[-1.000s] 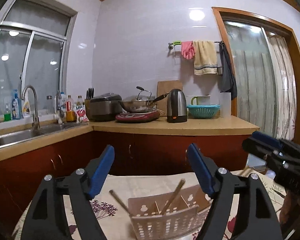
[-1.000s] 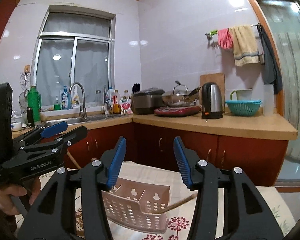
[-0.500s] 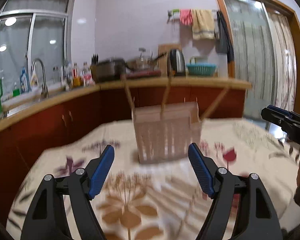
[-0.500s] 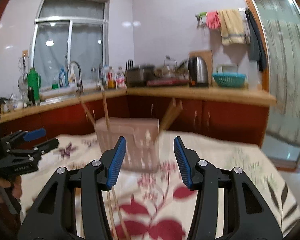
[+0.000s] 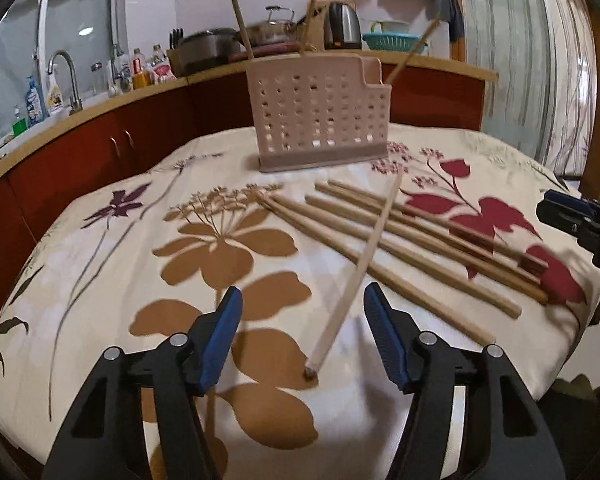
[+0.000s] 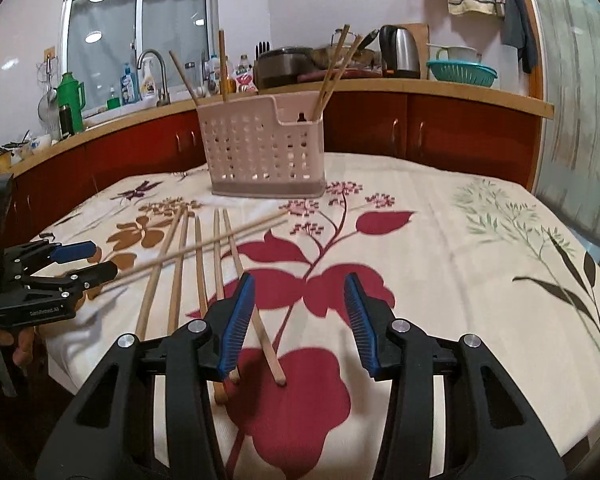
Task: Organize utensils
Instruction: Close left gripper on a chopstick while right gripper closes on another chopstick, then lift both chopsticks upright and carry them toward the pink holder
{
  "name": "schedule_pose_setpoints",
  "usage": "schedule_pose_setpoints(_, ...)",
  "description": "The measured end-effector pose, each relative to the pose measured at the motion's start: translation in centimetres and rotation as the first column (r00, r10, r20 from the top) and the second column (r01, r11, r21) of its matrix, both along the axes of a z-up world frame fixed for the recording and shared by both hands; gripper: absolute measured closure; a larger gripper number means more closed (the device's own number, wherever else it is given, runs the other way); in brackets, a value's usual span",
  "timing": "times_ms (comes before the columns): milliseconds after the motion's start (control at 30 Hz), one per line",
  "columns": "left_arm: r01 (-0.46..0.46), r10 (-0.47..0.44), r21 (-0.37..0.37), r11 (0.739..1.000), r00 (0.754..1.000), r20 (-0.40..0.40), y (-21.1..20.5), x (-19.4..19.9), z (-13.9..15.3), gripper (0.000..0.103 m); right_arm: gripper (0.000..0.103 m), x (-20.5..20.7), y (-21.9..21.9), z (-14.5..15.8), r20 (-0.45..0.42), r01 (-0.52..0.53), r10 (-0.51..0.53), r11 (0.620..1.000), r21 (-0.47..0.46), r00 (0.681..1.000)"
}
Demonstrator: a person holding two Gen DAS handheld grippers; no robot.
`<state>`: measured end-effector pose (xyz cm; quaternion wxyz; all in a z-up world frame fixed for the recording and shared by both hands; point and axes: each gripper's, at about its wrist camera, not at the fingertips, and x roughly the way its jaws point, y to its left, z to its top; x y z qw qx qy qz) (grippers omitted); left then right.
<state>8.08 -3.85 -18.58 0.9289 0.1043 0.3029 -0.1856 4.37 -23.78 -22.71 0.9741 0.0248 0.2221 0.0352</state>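
Between the jaws: on the near side of the pink perforated plastic utensil holder (image 5: 320, 114), we have the pale round wooden chopstick (image 5: 358, 268) lying crosswise over the darker ones, its butt end between the fingers of the left gripper (image 5: 302, 338).
Left claw: spread and closing; the pads don't touch the stick yet.
Long axis: the pale stick runs from our left claw straight away toward the holder, roughly along the fingers.
Right claw: the right gripper (image 6: 299, 320) is also spread and narrowing, with one darker bamboo chopstick (image 6: 252, 300) ending between its jaws, unpinched.
Nearer hand: each claw has its own stick, we reckon; the left owns the pale one.
Holder: upright, beyond the loose sticks, several chopsticks already standing in it.
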Motion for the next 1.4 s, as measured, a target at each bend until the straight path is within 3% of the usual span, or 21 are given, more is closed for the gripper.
schedule_pose_setpoints(133, 0.027, -0.027, 0.018, 0.999, 1.000, -0.015, -0.4, -0.3, -0.7, 0.052, 0.061, 0.1, 0.0, -0.6, -0.017, -0.005, 0.005, 1.000, 0.000, 1.000)
schedule_pose_setpoints(300, 0.050, -0.049, 0.037, 0.998, 0.998, -0.037, -0.7, -0.3, -1.4, 0.082, 0.065, 0.3, 0.2, -1.1, -0.038, -0.018, 0.018, 1.000, -0.001, 0.999)
schedule_pose_setpoints(433, 0.070, -0.069, 0.054, 0.996, 0.997, -0.015, -1.0, -0.8, -1.3, 0.095, 0.069, 0.4, 0.5, -1.4, -0.048, -0.041, 0.041, 0.999, -0.007, 0.998)
schedule_pose_setpoints(733, 0.028, -0.029, 0.038, 0.999, 0.999, 0.027, 0.4, -1.9, 0.0, 0.096, 0.080, 0.7, 1.4, -2.4, -0.095, -0.071, 0.066, 0.996, -0.050, 0.993)
schedule_pose_setpoints(1100, -0.023, 0.022, 0.028, 0.999, 0.999, 0.048, 1.6, -2.3, 0.9, 0.096, 0.096, 0.2, 1.1, -3.0, -0.116, -0.023, 0.011, 0.995, -0.102, 0.993)
schedule_pose_setpoints(1233, -0.027, 0.025, 0.034, 0.999, 0.998, 0.053, 1.7, -2.4, 0.9, 0.096, 0.095, -0.1, 0.8, -3.1, -0.115, -0.026, 0.016, 0.996, -0.086, 0.993)
schedule_pose_setpoints(1300, -0.028, 0.027, 0.035, 0.999, 0.998, 0.054, 1.7, -2.4, 0.9, 0.096, 0.084, -0.5, 0.8, -3.3, -0.099, -0.029, 0.021, 0.996, -0.084, 0.995)
schedule_pose_setpoints(1400, -0.035, 0.033, 0.031, 0.999, 0.998, 0.056, 1.9, -2.4, 1.0, 0.096, 0.086, -0.8, 1.3, -3.3, -0.090, -0.028, 0.017, 0.993, -0.119, 0.996)
